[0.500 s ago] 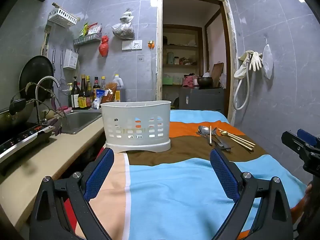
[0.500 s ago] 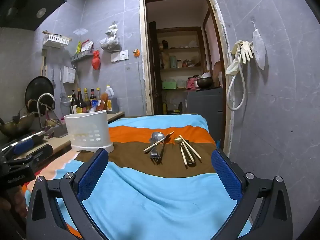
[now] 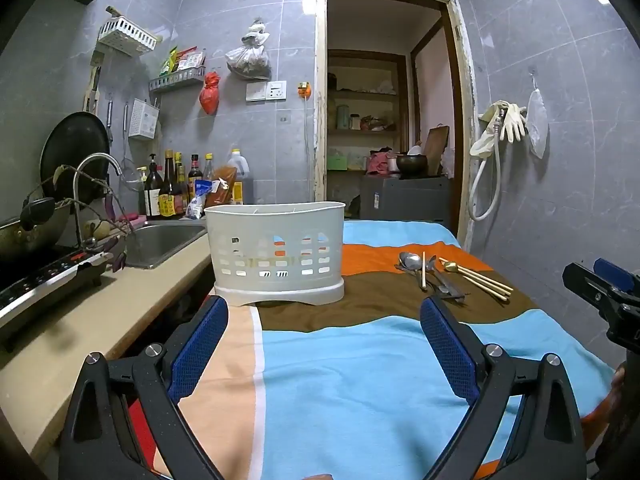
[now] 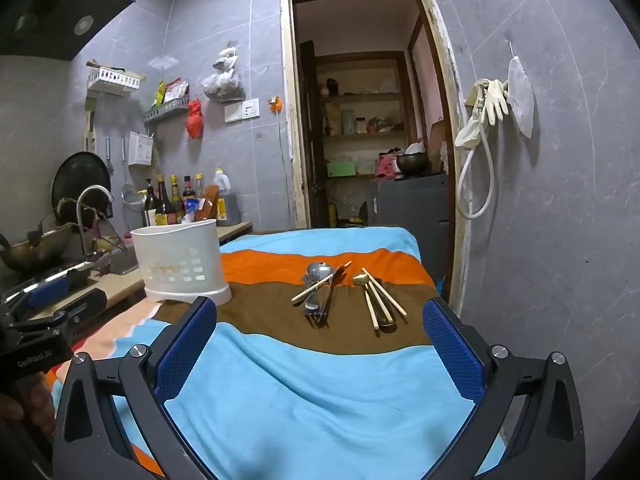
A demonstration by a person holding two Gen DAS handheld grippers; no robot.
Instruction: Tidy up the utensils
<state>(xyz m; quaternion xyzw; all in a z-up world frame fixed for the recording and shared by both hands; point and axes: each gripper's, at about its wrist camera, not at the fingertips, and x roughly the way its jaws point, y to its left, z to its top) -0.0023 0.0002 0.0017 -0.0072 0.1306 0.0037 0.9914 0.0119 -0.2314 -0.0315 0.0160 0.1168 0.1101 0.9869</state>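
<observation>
The utensils [image 4: 344,294], spoons and chopsticks, lie loose on the brown stripe of the striped cloth [image 4: 320,392] toward its right edge, well apart from the white slotted holder [image 4: 182,258] standing at its left edge. Your left gripper [image 3: 322,334] and right gripper [image 4: 320,334] both hover above the near blue stripe, fingers spread wide, holding nothing.

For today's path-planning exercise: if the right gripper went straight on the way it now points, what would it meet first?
Probably the utensils lying on the brown stripe of the cloth. The right gripper is open, tilted slightly downward, with only bare cloth before them, though depth is hard to judge.
</observation>
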